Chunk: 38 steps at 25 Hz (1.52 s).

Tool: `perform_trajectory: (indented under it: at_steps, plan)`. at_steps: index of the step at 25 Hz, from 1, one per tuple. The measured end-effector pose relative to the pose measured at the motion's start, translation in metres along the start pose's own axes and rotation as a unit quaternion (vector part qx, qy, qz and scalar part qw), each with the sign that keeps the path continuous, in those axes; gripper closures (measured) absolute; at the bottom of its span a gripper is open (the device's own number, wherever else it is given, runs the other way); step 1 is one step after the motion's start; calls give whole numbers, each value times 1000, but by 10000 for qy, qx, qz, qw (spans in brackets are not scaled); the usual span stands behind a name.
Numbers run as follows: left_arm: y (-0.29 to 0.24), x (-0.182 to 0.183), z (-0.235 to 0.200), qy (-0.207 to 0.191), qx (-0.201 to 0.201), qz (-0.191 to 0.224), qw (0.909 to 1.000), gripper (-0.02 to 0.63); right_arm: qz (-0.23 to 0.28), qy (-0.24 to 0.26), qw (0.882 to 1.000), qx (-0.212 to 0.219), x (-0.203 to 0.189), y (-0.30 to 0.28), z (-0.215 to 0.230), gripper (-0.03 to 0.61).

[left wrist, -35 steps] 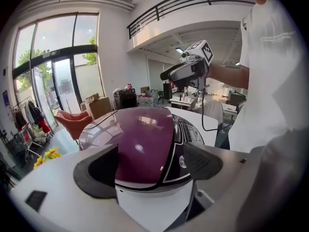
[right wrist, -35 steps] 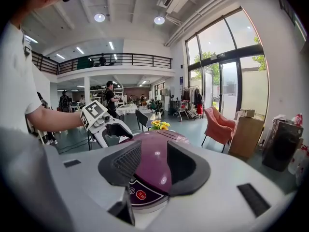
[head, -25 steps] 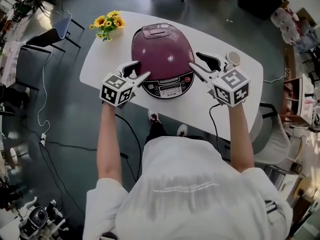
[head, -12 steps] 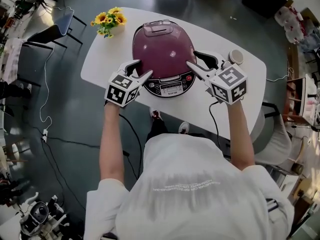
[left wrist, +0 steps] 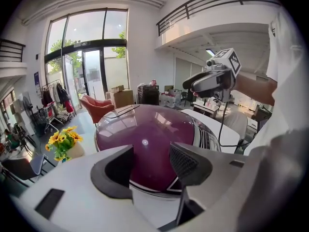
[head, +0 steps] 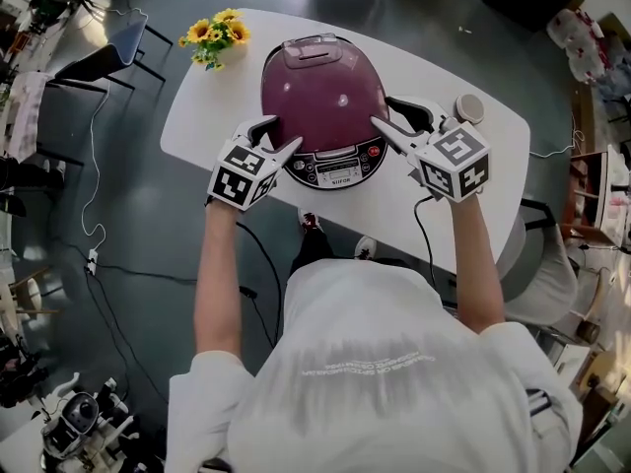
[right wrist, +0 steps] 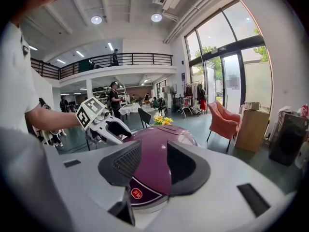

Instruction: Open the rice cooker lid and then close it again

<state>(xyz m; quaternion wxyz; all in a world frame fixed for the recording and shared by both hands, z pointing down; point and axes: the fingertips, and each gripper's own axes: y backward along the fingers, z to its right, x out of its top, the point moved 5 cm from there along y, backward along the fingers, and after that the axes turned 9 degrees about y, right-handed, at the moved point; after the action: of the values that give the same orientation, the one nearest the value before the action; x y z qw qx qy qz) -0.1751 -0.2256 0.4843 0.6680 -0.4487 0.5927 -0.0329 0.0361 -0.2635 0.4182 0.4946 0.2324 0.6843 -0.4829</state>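
Observation:
The purple rice cooker (head: 321, 82) stands mid-table with its lid down and its control panel (head: 335, 170) facing me. My left gripper (head: 280, 133) hovers at its front left, jaws open and empty. In the left gripper view the left gripper (left wrist: 152, 163) frames the glossy lid (left wrist: 149, 134). My right gripper (head: 384, 112) is at the cooker's front right, also open with nothing in it. In the right gripper view the right gripper (right wrist: 153, 163) frames the lid (right wrist: 159, 137) and a red button (right wrist: 135, 193). Whether either gripper touches the cooker is unclear.
The cooker sits on a white oval table (head: 197, 116). A vase of yellow flowers (head: 215, 39) stands at its far left, and a small round white object (head: 467, 107) at its far right. A black cable (head: 422, 235) hangs off the near edge.
Both grippers stay at the cooker's two front sides with the jaws as wide as before. Only the head view has shifted a little.

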Motion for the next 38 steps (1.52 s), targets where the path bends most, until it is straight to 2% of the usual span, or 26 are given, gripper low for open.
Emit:
perform_trajectory:
  at_steps: [9, 18, 23, 27, 32, 38]
  plan:
    - [1, -1, 0, 137, -2, 107, 9998, 377, 61, 5, 10000, 35, 3, -1, 0, 397]
    - [4, -6, -5, 435, 57, 618, 9971, 379, 236, 29, 9995, -194, 6, 20, 1, 400]
    - [9, -12, -4, 912, 222, 1114, 9893, 394, 367, 34, 9987, -341, 4, 42, -2, 408]
    - [21, -7, 7, 1394, 410, 1737, 9740, 413, 521, -70, 9977, -430, -3, 59, -6, 426]
    - [38, 5, 23, 1222, 667, 2063, 9685, 454, 599, -109, 9965, -581, -3, 80, -7, 440]
    - [64, 23, 29, 773, 882, 2321, 9656, 528, 778, 88, 9899, -1181, 15, 108, -9, 486]
